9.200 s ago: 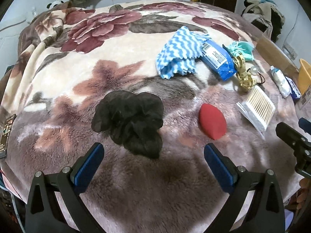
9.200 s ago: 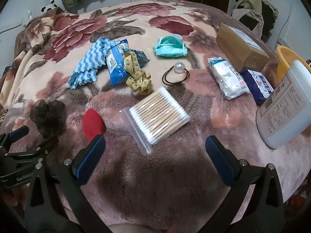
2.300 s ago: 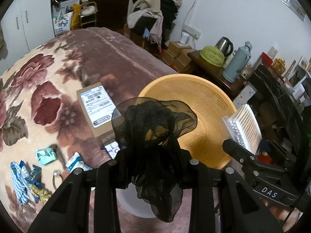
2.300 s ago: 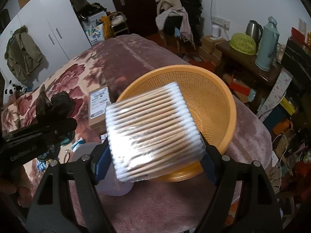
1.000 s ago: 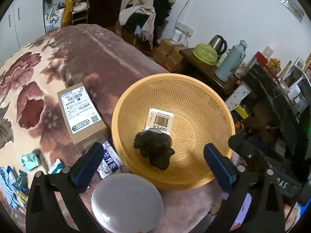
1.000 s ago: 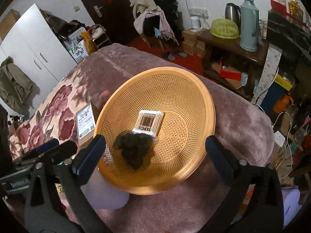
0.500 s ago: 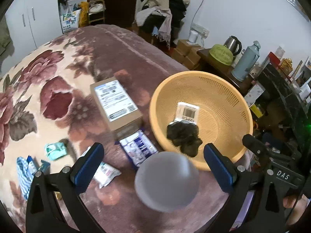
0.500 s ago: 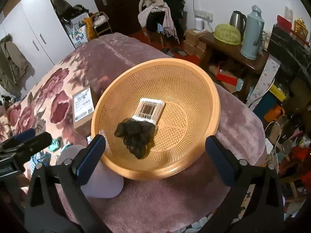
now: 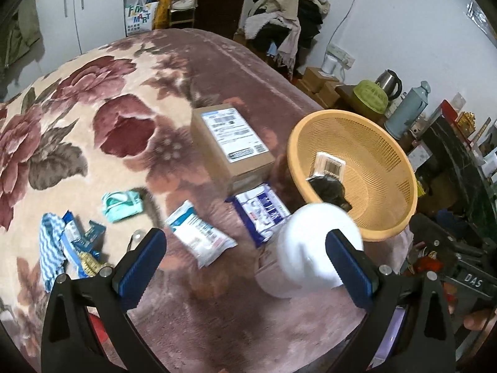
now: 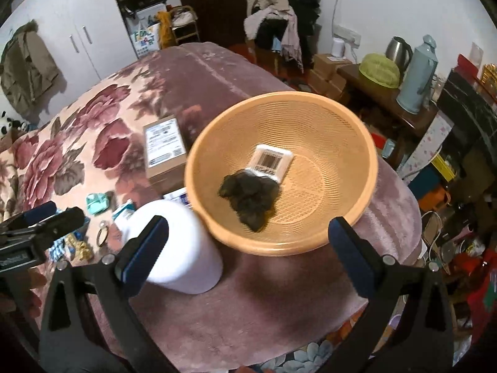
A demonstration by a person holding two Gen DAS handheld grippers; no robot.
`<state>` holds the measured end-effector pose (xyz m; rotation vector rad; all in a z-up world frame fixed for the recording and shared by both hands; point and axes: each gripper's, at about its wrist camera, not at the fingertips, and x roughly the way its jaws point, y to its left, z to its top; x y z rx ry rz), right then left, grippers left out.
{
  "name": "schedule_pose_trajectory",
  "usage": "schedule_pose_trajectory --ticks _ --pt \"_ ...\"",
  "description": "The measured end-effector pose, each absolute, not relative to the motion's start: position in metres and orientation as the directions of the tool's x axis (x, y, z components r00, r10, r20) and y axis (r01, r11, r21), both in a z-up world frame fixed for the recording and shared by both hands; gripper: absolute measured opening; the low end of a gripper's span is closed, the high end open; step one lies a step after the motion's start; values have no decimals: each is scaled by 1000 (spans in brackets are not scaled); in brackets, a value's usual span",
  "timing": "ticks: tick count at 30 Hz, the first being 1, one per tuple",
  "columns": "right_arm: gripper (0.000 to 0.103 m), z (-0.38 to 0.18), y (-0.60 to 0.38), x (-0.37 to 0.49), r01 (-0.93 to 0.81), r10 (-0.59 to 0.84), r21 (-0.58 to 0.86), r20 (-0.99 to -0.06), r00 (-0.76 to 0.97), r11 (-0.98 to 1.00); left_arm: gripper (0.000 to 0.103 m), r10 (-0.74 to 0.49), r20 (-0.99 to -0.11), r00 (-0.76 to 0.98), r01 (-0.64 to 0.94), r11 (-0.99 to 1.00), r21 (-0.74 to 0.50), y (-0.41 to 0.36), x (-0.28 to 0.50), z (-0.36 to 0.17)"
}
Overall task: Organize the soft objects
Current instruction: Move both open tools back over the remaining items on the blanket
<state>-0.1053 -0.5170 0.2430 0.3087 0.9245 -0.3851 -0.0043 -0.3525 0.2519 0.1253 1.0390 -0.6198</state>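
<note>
The orange mesh basket (image 10: pixel 281 174) sits at the corner of the bed, on the floral blanket (image 9: pixel 93 130), and holds two things: a crumpled black mesh cloth (image 10: pixel 250 197) low on its near wall and a flat pack of cotton swabs (image 10: pixel 271 163) lying just behind, touching the cloth. A white jug (image 10: pixel 177 245) stands just beside the basket's rim on the near left. Both claws are spread wide and carry nothing: the right gripper (image 10: pixel 248 248) hangs above the basket's near rim, and the left gripper (image 9: pixel 248 259) hangs above the jug (image 9: pixel 310 248) and the blanket. Beyond the basket (image 9: pixel 354 174) the blanket drops off toward a cluttered floor, so free room lies mostly to the left, over the bed. The left wrist view alone shows the spread of loose items there: a cardboard box (image 9: pixel 231 143), a blue-and-white packet (image 9: pixel 264 211), a white pouch (image 9: pixel 200 237), a teal mask (image 9: pixel 122 202) and a blue zigzag cloth (image 9: pixel 51 248) near the left edge. The right wrist view shows the basket's whole floor, which the left view partly cuts off behind the jug.
</note>
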Motion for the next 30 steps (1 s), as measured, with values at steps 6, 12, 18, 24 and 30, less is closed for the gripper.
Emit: schedule_pose_trajectory --ticks 6,12,18,24,30 --pt "103 248 -494 -99 422 -191 72 -815 547 904 102 -417 -839 350 515 834 -199 -329 0 245" --pt "103 251 -474 -92 395 -189 54 -812 551 917 102 -414 -834 365 504 841 -197 -306 1 245" --pt "103 251 -453 -84 362 -177 44 -812 555 931 102 -417 -831 369 499 843 -202 -290 2 244" --pt "103 252 -432 -76 326 -161 38 -811 562 945 102 -412 -829 378 489 850 -199 -272 3 241" --pt "103 250 -409 -69 292 -146 31 -813 564 956 102 -398 -830 390 465 863 -195 -247 6 237"
